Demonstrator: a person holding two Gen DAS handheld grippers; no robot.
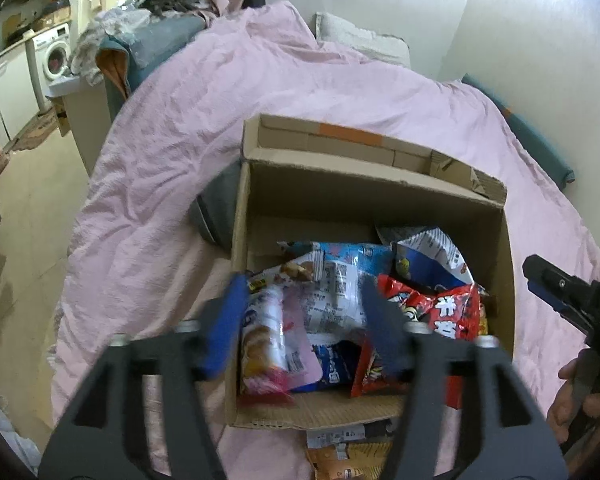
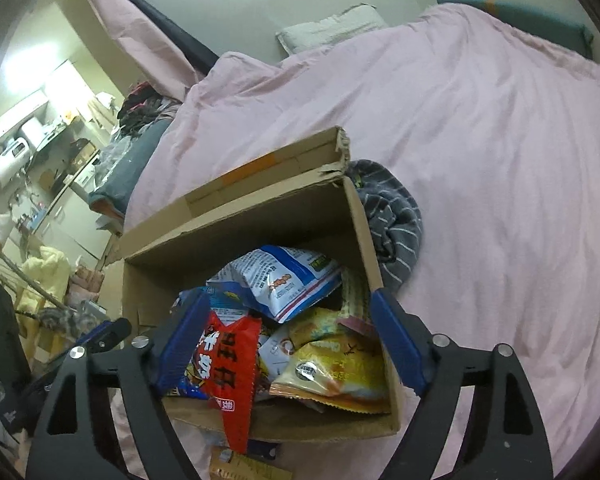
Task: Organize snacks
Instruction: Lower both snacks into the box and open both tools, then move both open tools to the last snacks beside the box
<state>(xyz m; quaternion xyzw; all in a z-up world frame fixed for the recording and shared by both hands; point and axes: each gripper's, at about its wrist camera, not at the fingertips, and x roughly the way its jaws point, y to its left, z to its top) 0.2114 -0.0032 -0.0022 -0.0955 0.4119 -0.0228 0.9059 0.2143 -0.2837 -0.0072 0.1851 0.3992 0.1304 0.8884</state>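
Cardboard box [image 1: 380,184] sits open on a pink duvet [image 1: 180,140], packed with snack packets. We note both grippers hang above its near edge, angled down into it.

Left gripper [image 1: 304,320]: fingers apart, nothing clamped; a pink-and-white packet [image 1: 268,344] lies just below and between them, long axis running away from us.

Right gripper [image 2: 288,344]: fingers apart too, nothing pressed. A red packet [image 2: 228,368] drapes over the box's near wall by its left finger, long axis running toward us; a yellow packet [image 2: 332,364] lies between the fingers, lower down.

We judge the right hand is nearer the red packet. More packets lie on the duvet before the box. Room: a washing machine [image 1: 56,54] far left, a striped grey cloth [image 2: 392,224] beside the box.
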